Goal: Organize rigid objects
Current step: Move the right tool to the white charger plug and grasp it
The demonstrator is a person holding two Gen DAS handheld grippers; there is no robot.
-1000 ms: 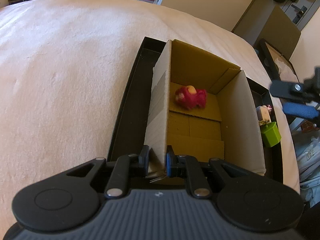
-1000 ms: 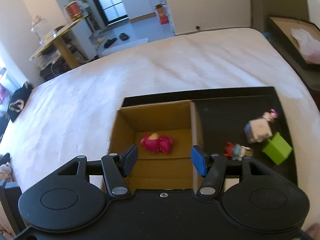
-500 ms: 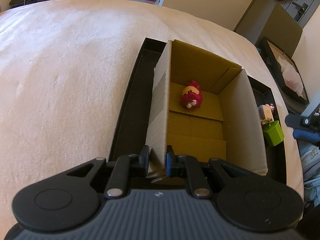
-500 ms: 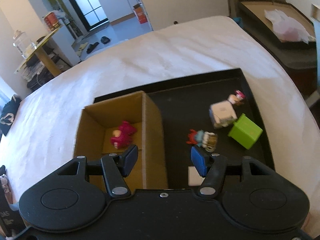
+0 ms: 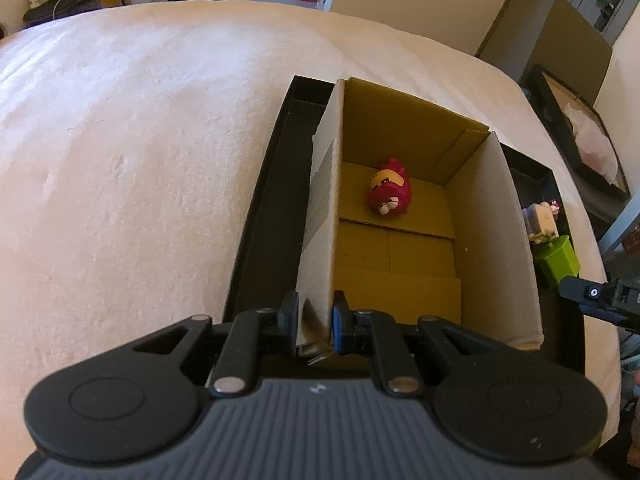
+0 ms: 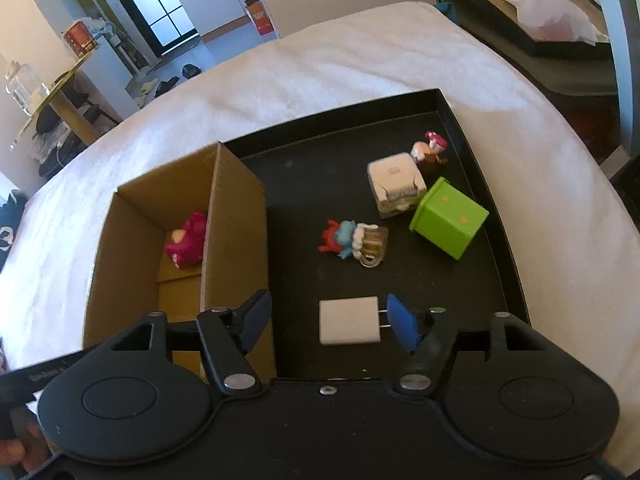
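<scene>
**Toys, charger and carton on a black tray**

Pale, fuzzy bedcover (image 5: 140,160) fills the ground of both views; a shallow black rectangular tray (image 6: 496,264) lies on it, with a kitchen doorway and a cluttered side table in the far background.

Item 1. Open brown cardboard box (image 5: 496,240), standing in the tray. The left gripper (image 5: 314,322) is clamped on the near corner of the box's left wall, one pad on each face of the cardboard.

Item 2. Red plush-looking toy figure with a yellow face (image 5: 389,192), lying on the box floor, well ahead of the left fingers and apart from the walls.

Item 3. Small white rectangular plug-in charger (image 6: 349,321), flat on the tray floor, its two metal prongs pointing at the right-hand blue pad (image 6: 402,326). The right gripper (image 6: 326,322) hangs over it, jaws opening; the charger sits between the fingers, nearer the right one, and neither pad presses on it.

Item 4. Small figure with red, blue and white parts beside a clear mug shape (image 6: 354,240), lying ahead of the right fingers.

Item 5. Lime-green plastic cube (image 6: 448,218), tipped on the tray, ahead and to the right of the fingers.

Item 6. White boxy block (image 6: 396,184), touching the cube's far-left side.

Item 7. Small pink-capped figurine (image 6: 430,150), just beyond the white block, near the tray's far right corner.
</scene>
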